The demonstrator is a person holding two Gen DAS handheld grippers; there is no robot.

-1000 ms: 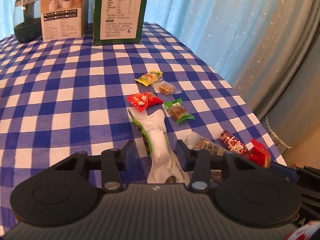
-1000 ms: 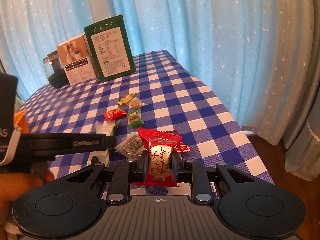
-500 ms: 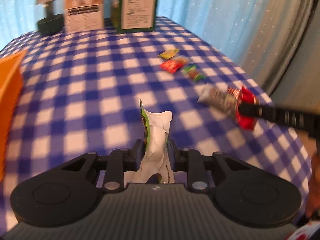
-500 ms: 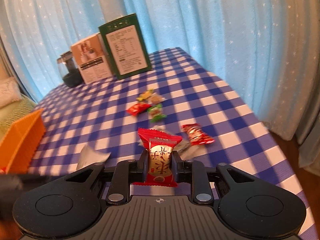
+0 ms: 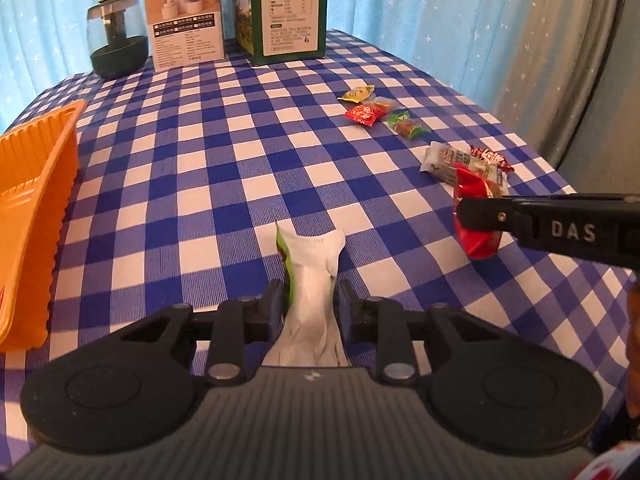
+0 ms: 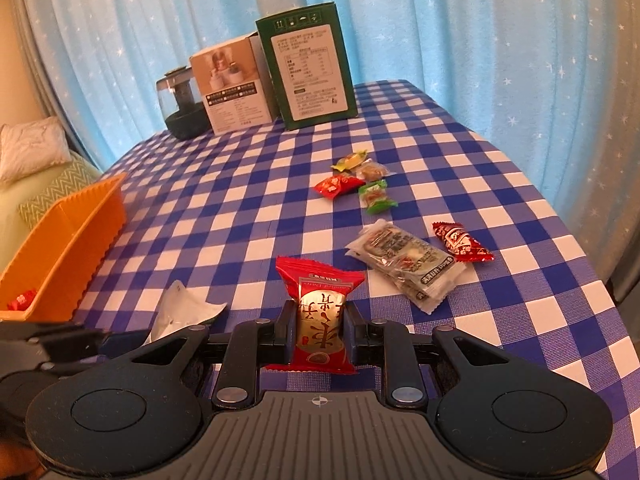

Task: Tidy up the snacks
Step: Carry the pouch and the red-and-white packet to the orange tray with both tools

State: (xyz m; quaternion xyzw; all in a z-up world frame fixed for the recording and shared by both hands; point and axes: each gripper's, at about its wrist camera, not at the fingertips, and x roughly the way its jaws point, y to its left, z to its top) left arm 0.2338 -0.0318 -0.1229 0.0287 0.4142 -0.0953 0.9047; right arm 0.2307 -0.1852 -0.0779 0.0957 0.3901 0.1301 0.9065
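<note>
An orange bin sits at the left edge of the bench, which is covered in a blue-and-white check cloth. One small red packet lies in its near corner; the rest of its inside is out of sight.

At the far end stand a green box with a white panel of small print too fine to read, a white box showing pale bottles above a dark label strip, and a dark-based glass jar.

The left hand-held gripper is pinching a white and green pouch above the cloth; the pouch has faint grey lettering near its top that cannot be made out. The right hand-held gripper is clamped on a red snack with large red characters on a gold panel. In the left view its finger bears the letters "DAS".

Loose on the cloth lie a clear pack with dark print, a red candy just beside it, and farther back a cluster: yellow sweet, brown sweet, red sweet and green sweet.
</note>
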